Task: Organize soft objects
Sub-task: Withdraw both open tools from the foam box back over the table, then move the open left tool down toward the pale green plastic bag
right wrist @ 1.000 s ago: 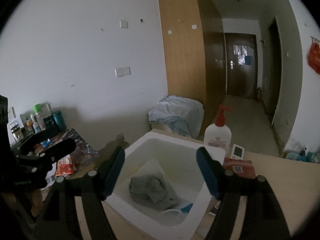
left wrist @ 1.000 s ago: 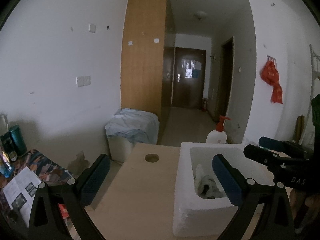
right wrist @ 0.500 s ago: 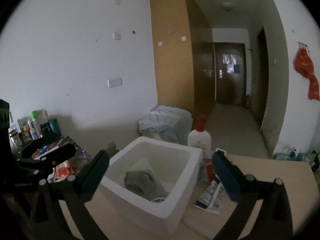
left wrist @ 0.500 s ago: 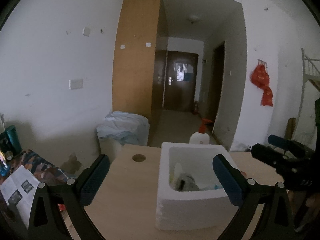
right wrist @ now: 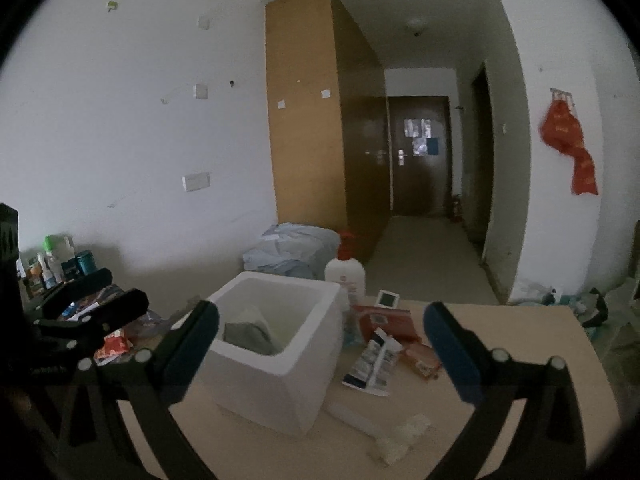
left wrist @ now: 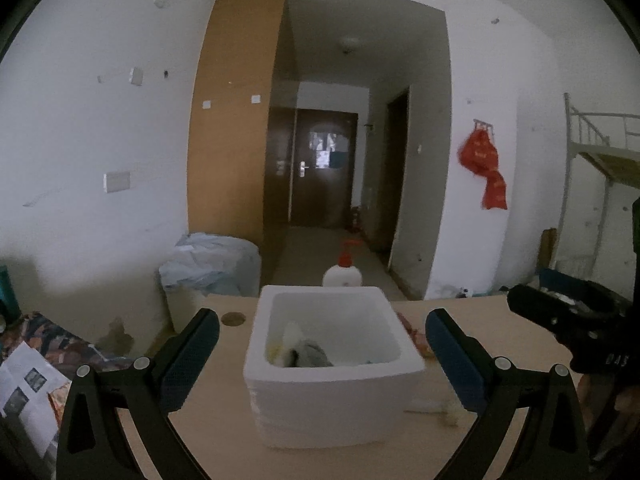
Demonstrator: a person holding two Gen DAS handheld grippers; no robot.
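Both tongs gape empty above the tabletop: left gripper, then right gripper, whose jaws have just been opening. Between them a white box holds grey cloth. Behind stands 1 bottle.

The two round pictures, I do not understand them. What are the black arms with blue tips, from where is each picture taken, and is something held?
No robot: a person holds one hand tool in each hand, each with a camera looking along its fingers. The left tongs and right tongs both stand open and hold nothing. On the wooden table stands a white foam box with a grey cloth inside. Behind it is a pump bottle; beside it lie a red packet and a tube.
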